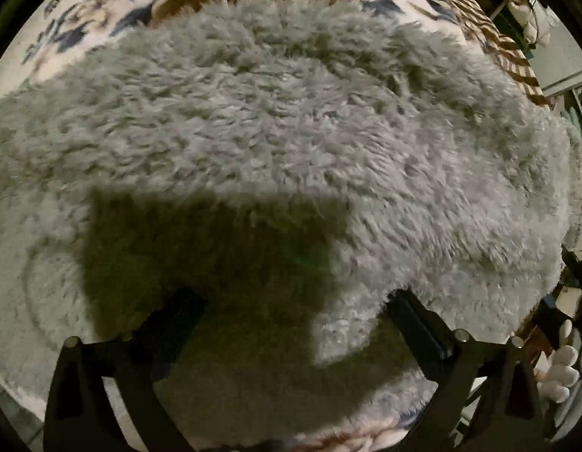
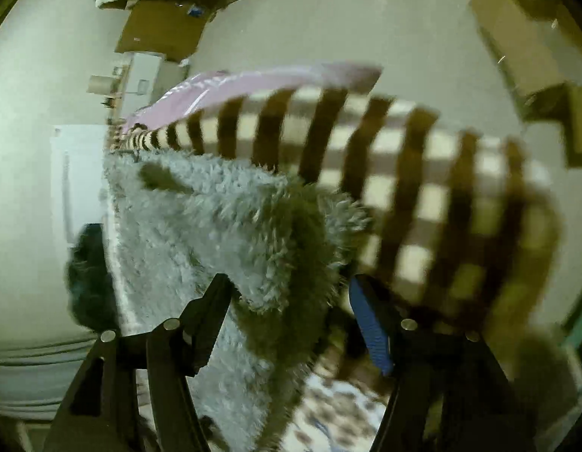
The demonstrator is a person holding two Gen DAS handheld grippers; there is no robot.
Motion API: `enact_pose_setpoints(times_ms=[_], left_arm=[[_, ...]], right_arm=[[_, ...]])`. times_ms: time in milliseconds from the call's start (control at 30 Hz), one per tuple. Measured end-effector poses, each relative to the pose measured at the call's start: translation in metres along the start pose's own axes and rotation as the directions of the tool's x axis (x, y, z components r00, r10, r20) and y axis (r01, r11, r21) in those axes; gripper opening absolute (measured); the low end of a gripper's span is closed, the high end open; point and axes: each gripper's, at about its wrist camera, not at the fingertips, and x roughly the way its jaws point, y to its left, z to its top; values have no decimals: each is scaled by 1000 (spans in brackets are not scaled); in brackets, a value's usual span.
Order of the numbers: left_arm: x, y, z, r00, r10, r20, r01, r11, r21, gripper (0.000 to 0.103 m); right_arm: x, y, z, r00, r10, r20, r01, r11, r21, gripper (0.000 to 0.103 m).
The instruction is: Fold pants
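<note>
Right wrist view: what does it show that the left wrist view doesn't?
Right wrist only: a folded corner of the fuzzy grey pants between the open fingers of the right hand-held gripper, a pink cloth behind, and the floor.

Left wrist only: the pants' broad top surface spread under the open left hand-held gripper, and the floral blanket.

Both: the grey pants and the brown checked blanket.

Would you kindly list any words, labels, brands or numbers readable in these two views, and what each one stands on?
None can be read.
Pink sheet beyond the striped blanket: white marks, possibly lettering, too blurred to read.
Fluffy grey pants: no label or tag showing.
Floral blanket: pattern only, no text.
</note>
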Motion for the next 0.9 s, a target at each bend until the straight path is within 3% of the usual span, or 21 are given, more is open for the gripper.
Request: enact_pose_setpoints(times_ms=[67,100,200,267,400,467,600,700,800,833,867,900], left_arm=[[4,1,3,1000,0,7,0,1000,-14,103],[6,0,4,1000,8,12,-8,1000,-12,103],[9,-6,3,999,18,34,-18,1000,-8,103],[10,-7,2,999,23,37,-22,1000,-21,103],[10,-8,-7,999,38,35,-37,999,-36,103],[11,-10,-6,999,42,26,-40,998,-43,103],[10,-10,0,998,60,15,-59,997,-49,103],[15,-17,10,997,74,13,-73,996,-54,103],[16,-23,12,996,83,13,-82,995,-63,103],[14,-23,11,996,83,12,-82,995,-63,103],[13,-26,11,997,82,14,-81,995,-64,103],[10,-26,10,997,79,24,-77,995,-65,103]], right_arm=[[10,3,3,999,40,26,-40,999,-25,68],[11,5,5,996,82,32,-80,996,-37,63],[5,15,7,966,253,55,-250,967,-52,57],[2,21,9,947,316,55,-311,947,-78,57],[29,16,17,958,287,-6,-286,953,-98,63],[44,16,20,947,319,-46,-321,944,-77,65],[42,31,18,918,388,-85,-397,905,-155,65],[51,28,16,946,319,-54,-324,934,-152,65],[55,23,14,945,326,-23,-327,938,-115,64],[53,26,13,949,315,-14,-315,942,-121,48],[47,29,9,959,285,9,-281,949,-141,19],[43,36,7,968,249,24,-242,957,-163,19]])
